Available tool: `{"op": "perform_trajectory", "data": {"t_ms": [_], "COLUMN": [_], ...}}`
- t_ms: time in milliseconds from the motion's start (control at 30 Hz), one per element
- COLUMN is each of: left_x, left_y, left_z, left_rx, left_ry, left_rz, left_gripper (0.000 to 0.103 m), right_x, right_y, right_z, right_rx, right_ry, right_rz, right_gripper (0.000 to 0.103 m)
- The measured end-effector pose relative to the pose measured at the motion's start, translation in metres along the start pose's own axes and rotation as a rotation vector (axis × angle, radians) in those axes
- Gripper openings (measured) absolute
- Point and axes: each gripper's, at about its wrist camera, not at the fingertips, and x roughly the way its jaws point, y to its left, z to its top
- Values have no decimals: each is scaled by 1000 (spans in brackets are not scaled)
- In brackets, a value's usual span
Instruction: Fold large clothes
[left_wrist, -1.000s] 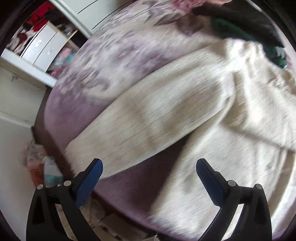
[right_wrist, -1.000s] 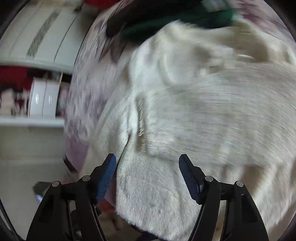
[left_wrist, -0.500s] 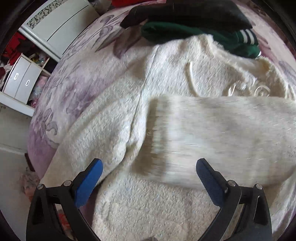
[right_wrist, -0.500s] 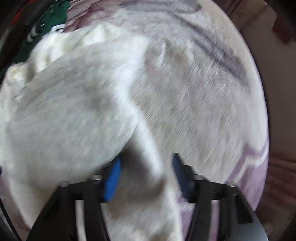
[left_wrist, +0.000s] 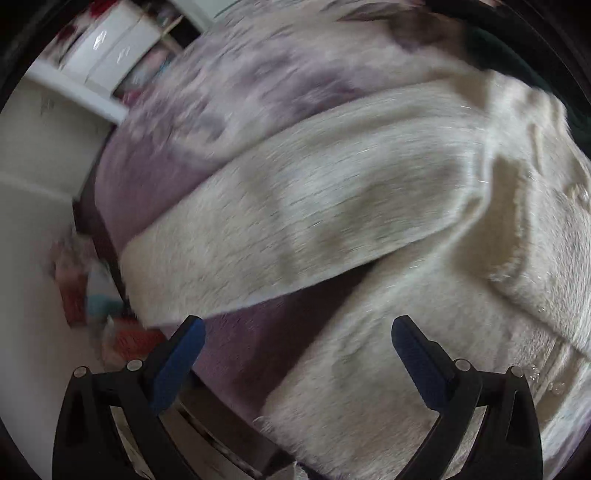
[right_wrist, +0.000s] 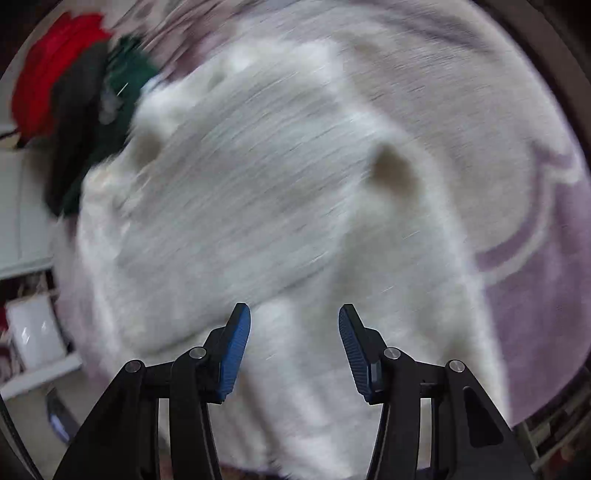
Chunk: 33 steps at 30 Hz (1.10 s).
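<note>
Sweater (left_wrist: 332, 206), one, cream, covers the bedspread (left_wrist: 207, 110); both tongs, left (left_wrist: 293, 365) and right (right_wrist: 294, 347), spread, empty.

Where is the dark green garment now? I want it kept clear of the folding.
In the right wrist view the dark green garment lies upper left, on the bed against the cream sweater's far edge, beside red clothing.

Each hand-held gripper (left_wrist: 295, 360) (right_wrist: 294, 345) has black frames, silver screws and ribbed blue pads

Cream sweater (left_wrist: 332, 206) on purple bed (left_wrist: 155, 162)
</note>
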Motion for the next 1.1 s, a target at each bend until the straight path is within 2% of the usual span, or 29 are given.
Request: {"op": "perform_trajectory", "data": {"t_ms": [33,200,233,300,400,433,467,567,600,633,667,733,833,900,933,967,1033,1100], "left_x": [6,62,78,105,138,146,149,153,150,145,142,140,148,142,134,122,93,58], "left_y": [19,111,125,144,165,170,172,183,183,186,190,198,203,202,201,197,187,169], "left_z": [-1,-15,-19,-26,-31,-30,-30,-23,-25,-24,-22,-12,4,10,14,20,32,46], "left_rx": [-61,-454,-541,-683,-866,-907,-930,-1015,-1015,-1035,-1050,-1048,-1012,-956,-921,-872,-767,-637], "left_ry": [33,179,188,216,201,182,170,124,77,51,23,-32,-73,-98,-124,-161,-246,-334], "left_rz": [-44,-361,-448,-566,-669,-673,-674,-652,-616,-588,-562,-520,-489,-440,-418,-385,-321,-251], "left_gripper": [103,103,103,103,102,102,102,100,91,76,67,25,20,16,14,13,11,11], "right_x": [16,77,86,98,106,106,121,121,131,134,137,143,144,153,161,164,168,173], "right_y": [28,103,120,141,168,203,223,224,237,238,239,240,238,250,262,271,291,306], "right_z": [-2,4,5,2,-8,-1,-8,-16,-26,-32,-37,-47,-55,-62,-69,-74,-81,-89], "right_rx": [-41,-124,-137,-152,-193,-212,-231,-267,-269,-266,-261,-258,-259,-275,-293,-318,-368,-416], "right_ry": [36,93,97,96,77,67,54,26,21,15,11,1,-7,-15,-31,-59,-125,-163], "right_rz": [2,-33,-49,-64,-109,-125,-141,-179,-187,-195,-195,-206,-246,-322,-373,-449,-570,-644], "right_gripper": [52,52,52,52,52,52,52,52,52,52,52,52,52,53,58,69,81,81]}}
